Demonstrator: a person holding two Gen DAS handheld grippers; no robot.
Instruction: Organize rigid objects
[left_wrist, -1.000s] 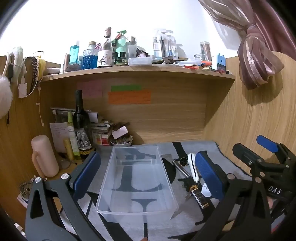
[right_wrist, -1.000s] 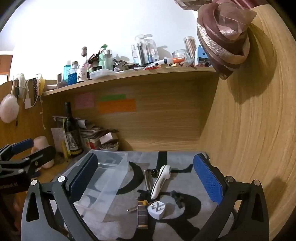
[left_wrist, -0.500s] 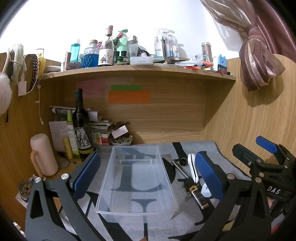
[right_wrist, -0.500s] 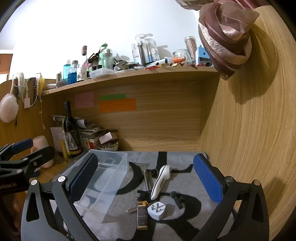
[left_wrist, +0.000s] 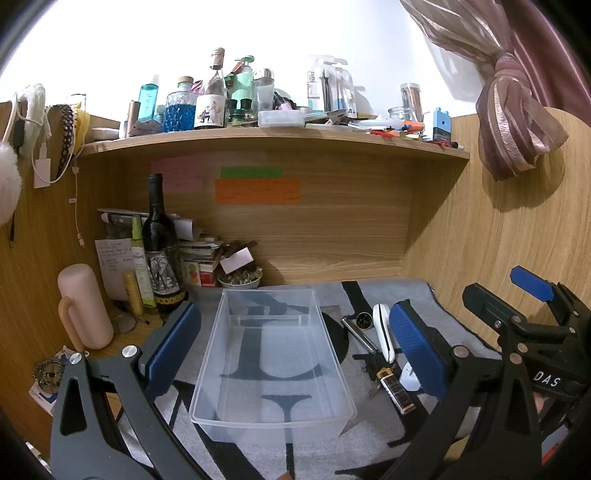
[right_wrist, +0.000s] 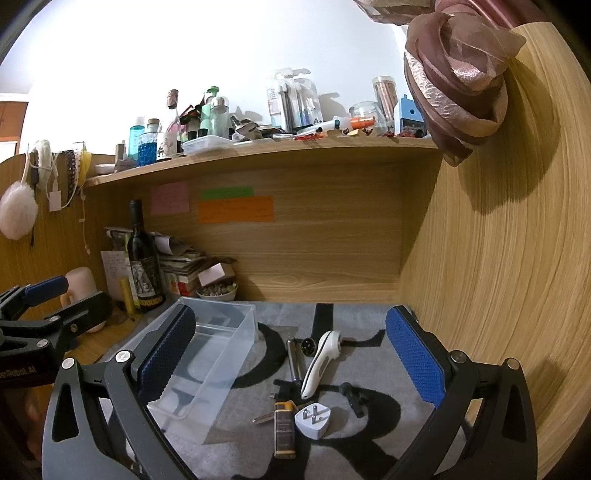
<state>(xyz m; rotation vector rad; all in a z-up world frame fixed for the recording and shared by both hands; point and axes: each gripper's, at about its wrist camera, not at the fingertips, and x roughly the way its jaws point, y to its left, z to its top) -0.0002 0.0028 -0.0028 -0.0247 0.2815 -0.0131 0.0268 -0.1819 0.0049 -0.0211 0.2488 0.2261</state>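
Clear bin (left_wrist: 271, 354) lengthwise toward back wall

A light wood desk alcove (left_wrist: 332, 236), its back panel carrying pink, green and orange sticky notes (left_wrist: 257, 191), sits under a cluttered wooden shelf (left_wrist: 273, 136) below a bright white wall (right_wrist: 184, 55), with a knotted mauve curtain (left_wrist: 513, 122) hanging against the right side panel (right_wrist: 498, 258).

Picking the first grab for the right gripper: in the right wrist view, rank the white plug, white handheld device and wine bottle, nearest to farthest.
From the right gripper:
1. White plug, on the mat, low between the fingers.
2. White handheld device, just beyond it, mid-mat.
3. Wine bottle, far left, back corner.
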